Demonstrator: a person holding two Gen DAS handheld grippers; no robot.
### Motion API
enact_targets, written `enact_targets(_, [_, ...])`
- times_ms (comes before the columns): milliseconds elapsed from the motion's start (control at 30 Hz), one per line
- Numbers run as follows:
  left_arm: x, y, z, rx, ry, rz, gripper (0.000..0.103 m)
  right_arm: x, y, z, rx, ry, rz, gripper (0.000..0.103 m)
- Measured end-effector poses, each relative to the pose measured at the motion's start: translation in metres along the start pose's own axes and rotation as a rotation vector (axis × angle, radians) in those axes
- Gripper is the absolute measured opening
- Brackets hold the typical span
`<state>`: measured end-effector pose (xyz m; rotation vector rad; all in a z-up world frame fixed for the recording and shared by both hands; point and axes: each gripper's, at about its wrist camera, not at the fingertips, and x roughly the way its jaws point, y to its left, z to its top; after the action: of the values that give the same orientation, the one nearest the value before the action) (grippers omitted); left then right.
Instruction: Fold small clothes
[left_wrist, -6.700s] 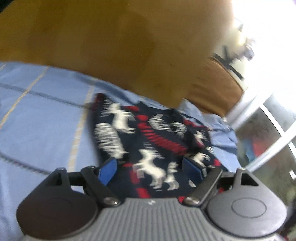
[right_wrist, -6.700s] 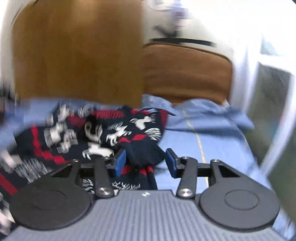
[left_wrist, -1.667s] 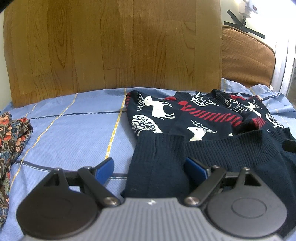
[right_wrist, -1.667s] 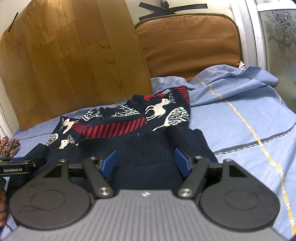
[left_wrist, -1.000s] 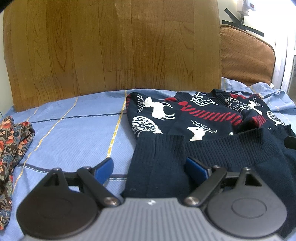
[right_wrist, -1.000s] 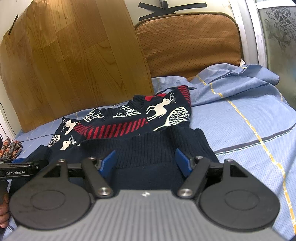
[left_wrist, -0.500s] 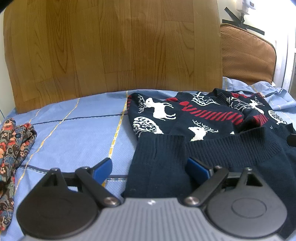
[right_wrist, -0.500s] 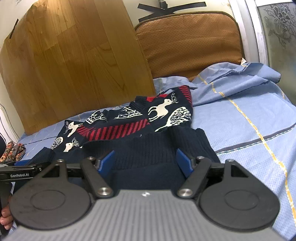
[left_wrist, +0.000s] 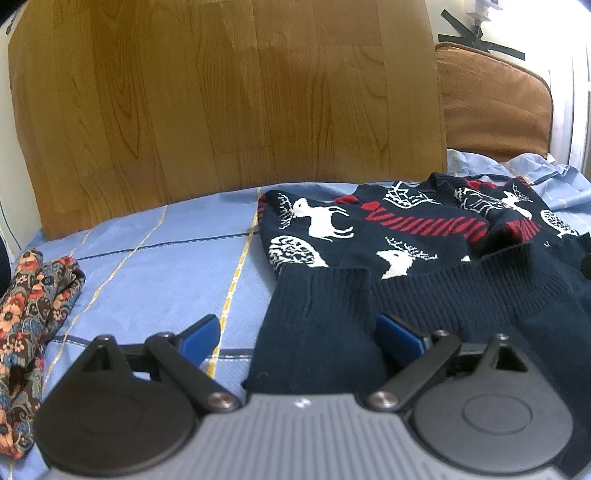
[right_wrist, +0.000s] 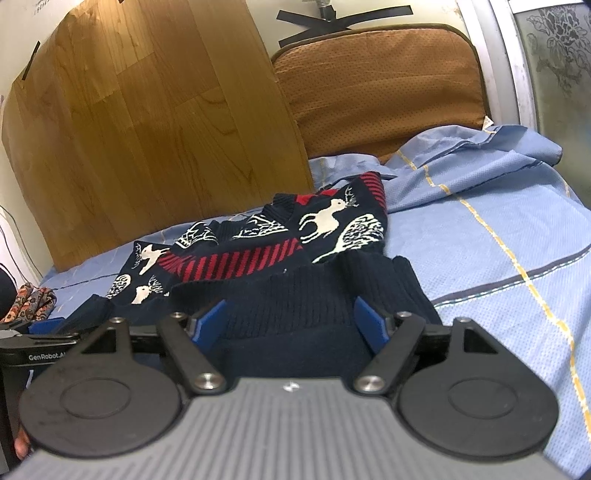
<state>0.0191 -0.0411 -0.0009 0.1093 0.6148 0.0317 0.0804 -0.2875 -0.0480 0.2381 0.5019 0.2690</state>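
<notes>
Now both hand-held grippers (left_wrist: 299, 332) (right_wrist: 291, 325) wide, unclamped, astride sweater (left_wrist: 388, 236) hem; sheet (left_wrist: 155, 280) alongside.

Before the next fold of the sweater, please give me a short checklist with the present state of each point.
1. Sweater lies on the bed sheet: ok.
2. Left gripper open, jaws just widened, ribbed hem between them, not pinched: ok.
3. Right gripper open, jaws just widened over the hem: ok.
4. Sweater flat, without bunching: not ok, the upper part is rumpled.
5. Floral cloth apart from the sweater: ok.
6. Sleeves tucked in: cannot tell.
</notes>
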Motion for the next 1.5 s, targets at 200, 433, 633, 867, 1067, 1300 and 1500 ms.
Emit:
enact_targets(200, [0.0004, 0.0010, -0.0002, -0.004, 0.007, 0.004, 0.100, -0.0026, -0.0002, -0.0012, 0.001, -0.005, 0.015, 0.082])
enact_targets(433, [-0.0008, -0.0020, -0.0008, 0.011, 0.003, 0.021, 0.103, -0.0032, -0.0003, -0.0014, -0.001, -0.003, 0.026, 0.086])
enact_targets(633, [-0.0020, -0.0031, -0.0014, 0.014, -0.001, 0.025, 0.103, -0.0020, 0.0007, -0.0017, -0.004, 0.002, 0.028, 0.087])
enact_targets(867, [-0.0004, 0.0042, -0.0008, -0.030, 0.017, -0.008, 0.103, -0.0014, 0.0000, -0.0014, -0.006, 0.002, 0.037, 0.089])
enact_targets(1067, [-0.0027, 0.0011, -0.0014, -0.013, 0.011, -0.002, 0.103, -0.0019, -0.0019, -0.0016, 0.005, 0.001, 0.049, 0.090])
enact_targets(1300, [-0.0037, 0.0050, -0.0019, -0.030, 0.012, -0.023, 0.103, -0.0024, -0.0022, -0.0015, 0.011, -0.002, 0.053, 0.090])
enact_targets(1500, [-0.0033, 0.0047, -0.0018, -0.029, 0.015, -0.017, 0.103, -0.0026, -0.0026, -0.0013, 0.014, -0.002, 0.054, 0.090])
